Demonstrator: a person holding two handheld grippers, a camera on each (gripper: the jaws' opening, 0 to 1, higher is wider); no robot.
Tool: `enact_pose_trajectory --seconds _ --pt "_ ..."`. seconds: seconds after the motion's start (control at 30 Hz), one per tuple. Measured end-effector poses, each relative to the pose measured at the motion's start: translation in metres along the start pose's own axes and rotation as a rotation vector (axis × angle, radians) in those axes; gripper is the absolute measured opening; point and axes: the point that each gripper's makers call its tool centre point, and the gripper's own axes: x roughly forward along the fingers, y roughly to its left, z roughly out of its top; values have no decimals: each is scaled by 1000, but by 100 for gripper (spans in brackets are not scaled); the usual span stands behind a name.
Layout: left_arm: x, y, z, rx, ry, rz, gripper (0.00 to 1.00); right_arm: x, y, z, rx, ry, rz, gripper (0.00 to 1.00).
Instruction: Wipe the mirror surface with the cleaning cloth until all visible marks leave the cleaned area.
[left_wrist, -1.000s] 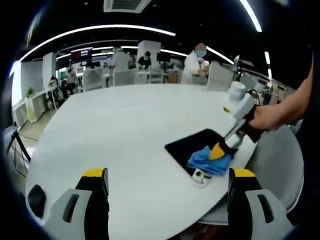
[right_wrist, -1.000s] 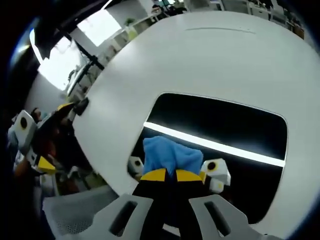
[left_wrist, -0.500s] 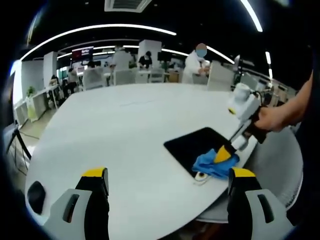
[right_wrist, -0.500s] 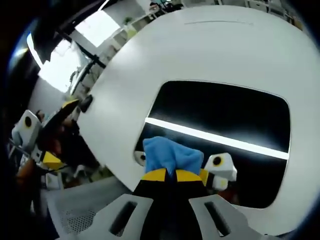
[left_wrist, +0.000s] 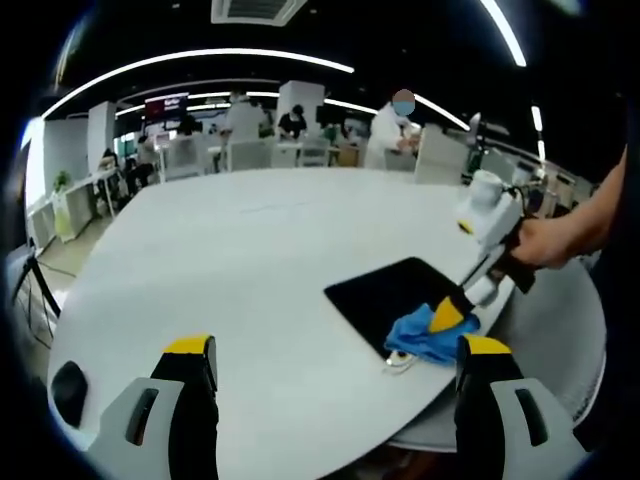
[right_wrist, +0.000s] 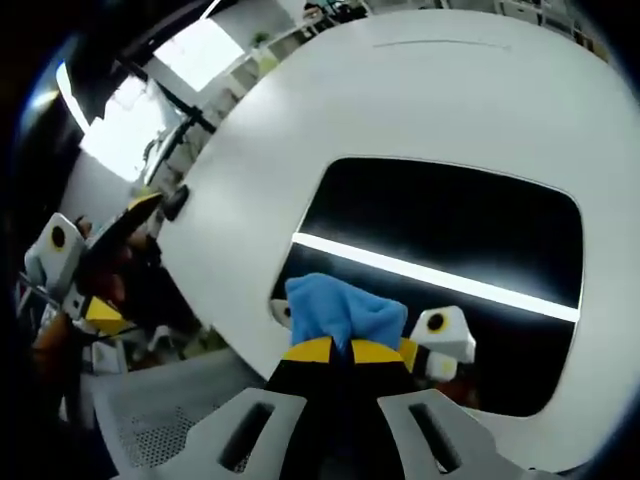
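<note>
Open-plan office space with desks, chairs and people (left_wrist: 392, 125) lies beyond the broad white table (left_wrist: 230, 270). On the table's near edge lies the dark mirror (right_wrist: 450, 250), a ceiling light reflected across it. The right hand-held gripper (right_wrist: 332, 349) is clamped on the blue cleaning cloth (right_wrist: 340, 312), pressed on the mirror's corner. The left hand-held gripper (left_wrist: 335, 355) hovers with jaws apart, holding nothing. A window (right_wrist: 190, 60) shows in the right gripper view.
</note>
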Motion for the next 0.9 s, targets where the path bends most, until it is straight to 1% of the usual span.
enact_pose_trajectory --seconds 0.27,0.73,0.9 --pt "-1 2 1 1 0 4 100 -5 -8 -3 1 6 -8 0" --pt "4 -4 1 9 7 -8 100 -20 -34 -9 27 -2 -25 0" --pt "4 -4 2 6 4 -7 100 -21 -35 -9 33 -4 -21 0"
